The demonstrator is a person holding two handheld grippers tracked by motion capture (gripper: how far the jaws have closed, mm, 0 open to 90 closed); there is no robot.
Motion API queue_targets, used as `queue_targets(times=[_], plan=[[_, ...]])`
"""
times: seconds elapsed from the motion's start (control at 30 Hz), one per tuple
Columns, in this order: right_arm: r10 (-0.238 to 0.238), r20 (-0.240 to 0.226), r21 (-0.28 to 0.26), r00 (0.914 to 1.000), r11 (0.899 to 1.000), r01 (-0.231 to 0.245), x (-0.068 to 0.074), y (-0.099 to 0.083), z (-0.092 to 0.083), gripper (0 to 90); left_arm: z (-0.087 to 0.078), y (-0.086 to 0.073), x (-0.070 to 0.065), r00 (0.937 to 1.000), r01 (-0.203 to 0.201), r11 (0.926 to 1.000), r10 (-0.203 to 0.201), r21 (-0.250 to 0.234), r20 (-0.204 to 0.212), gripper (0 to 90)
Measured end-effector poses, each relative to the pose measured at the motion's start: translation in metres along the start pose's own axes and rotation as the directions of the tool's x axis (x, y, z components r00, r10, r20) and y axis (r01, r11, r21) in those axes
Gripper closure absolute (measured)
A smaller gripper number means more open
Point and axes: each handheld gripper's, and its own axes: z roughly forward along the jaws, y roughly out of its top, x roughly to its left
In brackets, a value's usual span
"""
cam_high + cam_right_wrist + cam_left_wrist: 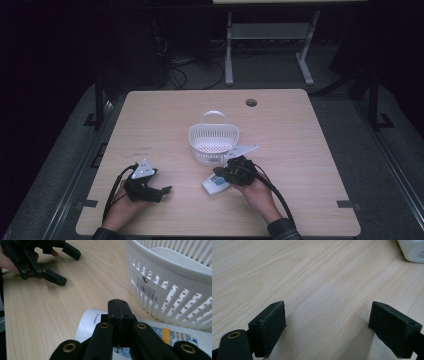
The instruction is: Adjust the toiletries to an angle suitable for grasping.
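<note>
The white tube (216,184) is seen lying flat on the table (300,150) in the lower middle of the high view, just below and beside the white basket (213,141), with its long axis running from lower left to upper right of that frame. The right gripper (226,172) is held directly over the tube's upper-right part, its jaws pressed together with nothing between them; in the right gripper view the closed jaws (118,312) are seen above the tube (91,322), which stretches across the bottom of the frame. The left gripper (162,190) is placed well apart at the lower left, its jaws spread wide and empty over bare wood (322,290). The right hand is thus judged much the nearer for a grasp. Blue and orange print is visible on the tube but cannot be read; a barcode label (147,291) on the basket wall bears a word resembling "QINGLUO", not surely legible.
</note>
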Motion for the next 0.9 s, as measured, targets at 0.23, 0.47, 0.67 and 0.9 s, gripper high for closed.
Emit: queue_targets(times=[0.23,0.47,0.67,0.9], plan=[[-0.002,-0.011,0.015,0.9999,1.000,0.002,0.001,0.004,0.013,89.6,0.000,0.000,0.000,1.0000,0.000,1.0000,0.000,0.000,0.000,12.9],[-0.008,-0.005,0.040,1.0000,0.999,0.008,0.002,0.006,0.029,89.6,0.000,0.000,0.000,1.0000,-0.004,1.0000,0.004,0.002,0.002,12.9],[-0.031,0.002,0.067,0.9995,0.997,0.031,0.006,0.008,0.041,89.7,0.000,0.000,-0.001,0.9999,-0.009,1.0000,0.009,0.004,0.005,12.8],[-0.036,0.007,0.090,0.9993,0.995,0.036,0.007,0.007,0.047,89.7,0.000,0.000,-0.001,0.9999,-0.011,0.9999,0.011,0.003,0.007,12.9]])
